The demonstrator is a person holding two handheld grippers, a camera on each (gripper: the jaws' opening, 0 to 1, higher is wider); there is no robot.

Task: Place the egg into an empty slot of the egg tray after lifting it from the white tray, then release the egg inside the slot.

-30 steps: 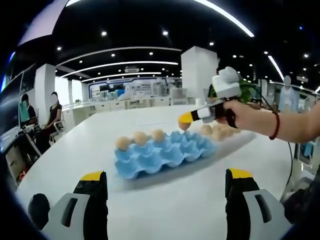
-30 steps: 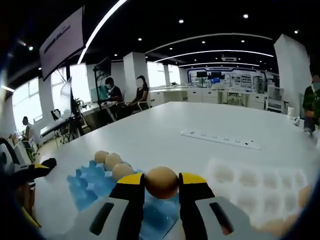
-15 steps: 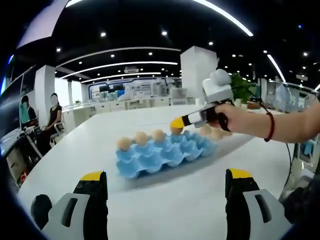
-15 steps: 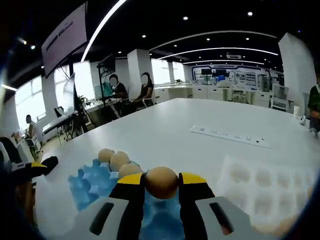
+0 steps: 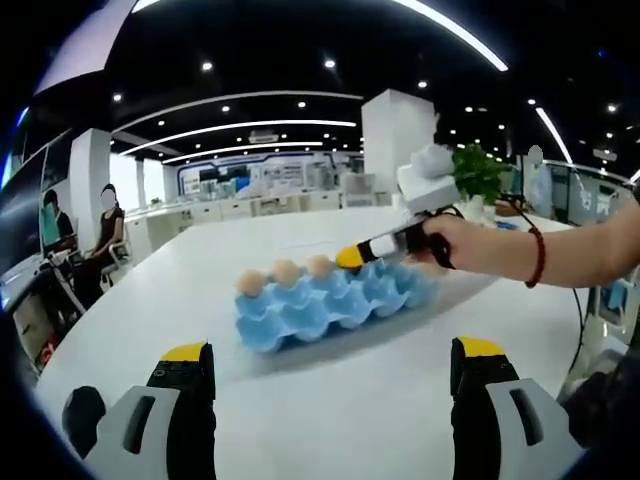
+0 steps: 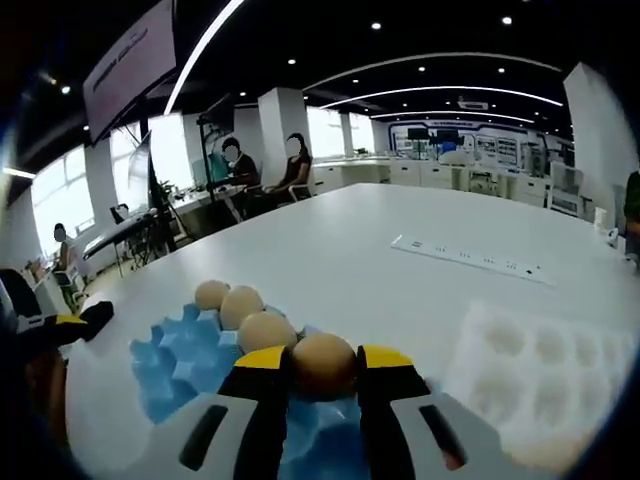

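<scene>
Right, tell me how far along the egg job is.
Done: three eggs already sit in a row in the blue egg tray. In hand: the right gripper holds a fourth egg over the tray, next to that row. Left: lower it into an empty slot and release. The left gripper is open.

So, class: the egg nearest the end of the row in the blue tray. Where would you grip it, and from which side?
Judging by its pose, grip the egg on its exposed rounded top, coming from above: its lower half sits in a cup of the blue tray, and another egg sits right beside it, so a jaw would fit best across the row.
</scene>
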